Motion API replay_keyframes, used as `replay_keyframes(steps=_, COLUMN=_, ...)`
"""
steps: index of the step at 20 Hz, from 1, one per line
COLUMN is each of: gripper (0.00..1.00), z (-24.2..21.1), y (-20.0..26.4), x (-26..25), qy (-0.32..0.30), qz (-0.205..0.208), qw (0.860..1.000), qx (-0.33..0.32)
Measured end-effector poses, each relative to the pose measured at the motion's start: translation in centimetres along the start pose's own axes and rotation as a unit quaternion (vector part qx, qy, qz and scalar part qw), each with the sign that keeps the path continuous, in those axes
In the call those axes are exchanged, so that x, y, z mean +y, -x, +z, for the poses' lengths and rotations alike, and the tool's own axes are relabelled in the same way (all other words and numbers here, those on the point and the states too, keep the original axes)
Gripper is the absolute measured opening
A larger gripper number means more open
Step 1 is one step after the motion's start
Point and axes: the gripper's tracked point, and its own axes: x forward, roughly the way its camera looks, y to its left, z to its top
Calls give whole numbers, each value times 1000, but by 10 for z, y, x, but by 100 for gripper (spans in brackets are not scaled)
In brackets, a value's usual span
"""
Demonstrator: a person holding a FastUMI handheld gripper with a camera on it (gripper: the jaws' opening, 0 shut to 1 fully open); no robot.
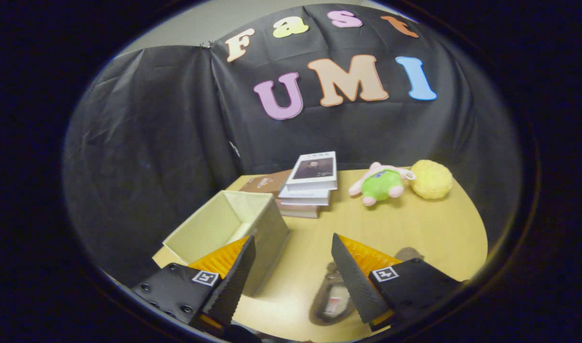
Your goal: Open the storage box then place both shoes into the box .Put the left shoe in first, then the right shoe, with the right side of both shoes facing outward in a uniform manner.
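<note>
**Box open, first shoe waiting under the fingers**

The gripper [293,240] hangs above the table [415,228] with its 2 fingers spread wide apart and nothing between them. The box [224,228] stands just ahead of the left finger, its top open and its inside bare as far as can be seen. 1 shoe [331,300] lies on the table low between the fingers, close to the right one and partly hidden by it; a second dark shape [407,253] peeks out just beyond the right finger and may be the other shoe, though it is too blurred to say.

The step in hand looks like picking up the first shoe. To do it well, come straight down over the shoe, close on its sides near the middle so it does not tip, and check which foot it is, since the left goes in first. I cannot tell left from right here.

The box has pale, cloth-like straight walls that may give if bumped. The shoe is dark, soft-edged and rounded. Beyond are 4 or so stacked books [310,186], a plush toy [381,183] and a yellow nubbly ball [431,178].
</note>
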Motion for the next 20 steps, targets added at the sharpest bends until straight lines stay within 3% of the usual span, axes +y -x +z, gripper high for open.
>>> replay_keyframes(steps=6, gripper=100, z=-71, y=-9, x=-55, qy=-7, qz=-30, qw=998, qx=59)
replay_keyframes(steps=15, gripper=99, z=-149, y=-44, x=-86, qy=5, qz=-6, qw=986, qx=164)
replay_keyframes(steps=20, gripper=71, z=-164, y=-54, x=-87, qy=-9, qz=10, qw=980, qx=201)
